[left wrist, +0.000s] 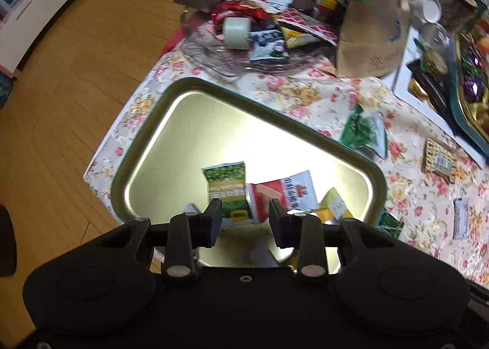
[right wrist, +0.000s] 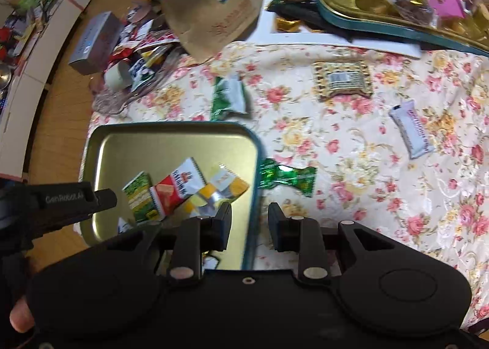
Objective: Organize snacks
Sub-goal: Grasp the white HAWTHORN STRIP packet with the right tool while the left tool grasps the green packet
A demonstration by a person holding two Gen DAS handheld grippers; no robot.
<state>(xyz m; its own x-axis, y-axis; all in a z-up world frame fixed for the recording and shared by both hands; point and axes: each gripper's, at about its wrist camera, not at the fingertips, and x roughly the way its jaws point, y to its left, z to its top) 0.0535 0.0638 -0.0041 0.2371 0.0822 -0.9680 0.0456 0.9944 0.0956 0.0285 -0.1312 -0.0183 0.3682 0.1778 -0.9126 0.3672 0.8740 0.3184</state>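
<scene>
Collecting loose snacks into the gold tin (right wrist: 171, 141) was the step in hand; judged best done by taking the nearest one, the green twisted candy (right wrist: 285, 176) just beside the tin's rim on the floral counter (right wrist: 351, 141). Right gripper (right wrist: 249, 219) hovered over the rim, jaws apart with nothing between. Left gripper (left wrist: 246, 213) was spread wide and empty above the red-and-white wafer packet (left wrist: 281, 196) inside.

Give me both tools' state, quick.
Left tool: open, empty, over the tray.
Right tool: jaws apart, nothing between them.
</scene>
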